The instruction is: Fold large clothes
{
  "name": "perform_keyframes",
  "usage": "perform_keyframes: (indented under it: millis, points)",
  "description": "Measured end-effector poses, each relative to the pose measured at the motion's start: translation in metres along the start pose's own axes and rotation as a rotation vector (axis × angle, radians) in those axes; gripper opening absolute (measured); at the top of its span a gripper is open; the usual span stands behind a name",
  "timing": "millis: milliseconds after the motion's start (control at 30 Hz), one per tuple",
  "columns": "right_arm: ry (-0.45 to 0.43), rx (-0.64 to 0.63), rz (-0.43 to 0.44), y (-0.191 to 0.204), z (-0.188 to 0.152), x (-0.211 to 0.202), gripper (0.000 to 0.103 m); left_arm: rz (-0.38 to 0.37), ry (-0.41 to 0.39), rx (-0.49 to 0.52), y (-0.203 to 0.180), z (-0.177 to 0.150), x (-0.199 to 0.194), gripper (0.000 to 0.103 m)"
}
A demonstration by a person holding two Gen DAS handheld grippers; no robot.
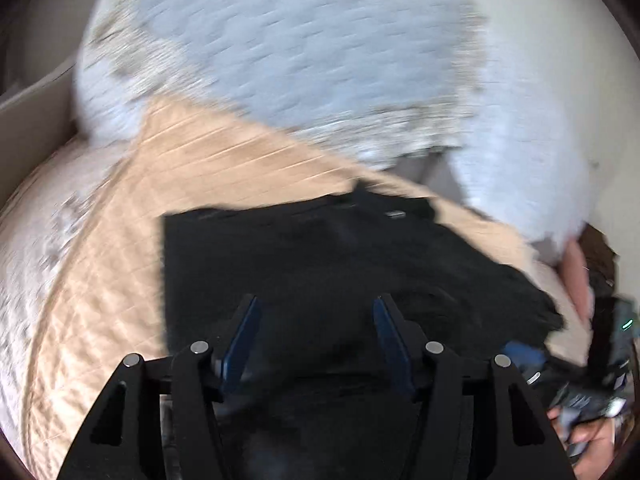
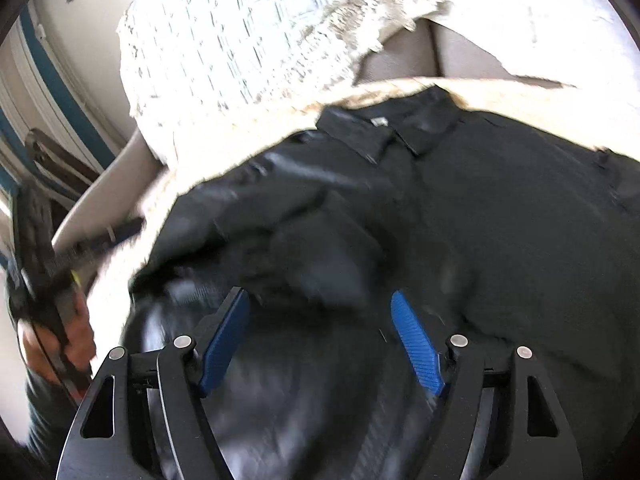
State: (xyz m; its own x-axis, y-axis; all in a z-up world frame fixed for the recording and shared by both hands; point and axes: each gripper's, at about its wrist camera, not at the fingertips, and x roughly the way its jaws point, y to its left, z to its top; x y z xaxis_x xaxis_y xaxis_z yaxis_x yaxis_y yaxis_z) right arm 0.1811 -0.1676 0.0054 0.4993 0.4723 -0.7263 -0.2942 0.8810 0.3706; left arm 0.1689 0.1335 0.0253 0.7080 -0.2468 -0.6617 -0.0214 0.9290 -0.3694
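Observation:
A black collared shirt (image 1: 320, 248) lies spread on a tan quilted bed cover (image 1: 120, 280). My left gripper (image 1: 316, 302) hovers over the shirt's near part, its blue pads apart and no cloth pinched between them. In the right wrist view the same shirt (image 2: 500, 220) fills the middle, its collar (image 2: 384, 132) towards the far side and rumpled folds at the left. My right gripper (image 2: 318, 294) stands wide open just above those folds, holding nothing. Both views are motion-blurred.
A large pale textured pillow (image 1: 300, 48) lies beyond the shirt, also visible as the pillow (image 2: 240, 52) in the right wrist view. A hand (image 2: 76, 340) holding the other gripper shows at the left edge. A wall (image 1: 540, 20) rises behind the bed.

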Motion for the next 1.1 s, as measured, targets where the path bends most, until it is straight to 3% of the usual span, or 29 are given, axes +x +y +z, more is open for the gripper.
perform_keyframes:
  millis: [67,200,300,333,400,433,533,733,967,1100]
  points:
    - [-0.006,0.010,0.010,0.001,0.010,0.011,0.074,0.026,0.027,-0.013,0.011,-0.005,0.010,0.060]
    - [0.029,0.060,-0.173,-0.014,0.020,0.041,0.074,0.076,0.110,-0.020,0.020,-0.013,0.030,0.059]
    - [0.105,0.113,-0.182,-0.032,0.017,0.066,0.073,0.129,0.160,0.006,0.018,-0.020,0.047,0.059]
    - [0.133,0.113,-0.178,-0.035,0.015,0.076,0.062,0.144,0.168,0.007,0.017,-0.023,0.053,0.059]
    - [0.113,0.047,-0.237,-0.031,0.018,0.080,0.028,0.156,0.161,0.016,0.014,-0.025,0.055,0.059]
    - [0.112,0.025,-0.248,-0.030,0.019,0.080,0.019,0.158,0.156,0.019,0.011,-0.025,0.054,0.059]
    - [0.088,-0.031,-0.271,-0.032,0.033,0.081,0.009,0.150,0.143,0.025,0.008,-0.026,0.056,0.059]
    - [0.110,-0.044,-0.249,-0.040,0.047,0.091,0.009,0.204,0.133,0.100,-0.006,-0.027,0.067,0.059]
    - [0.030,-0.070,-0.266,-0.029,0.048,0.059,0.010,0.209,0.118,0.109,-0.009,-0.029,0.054,0.059]
    - [-0.006,-0.090,-0.228,-0.018,0.051,0.051,0.010,0.212,0.096,0.127,-0.014,-0.029,0.046,0.059]
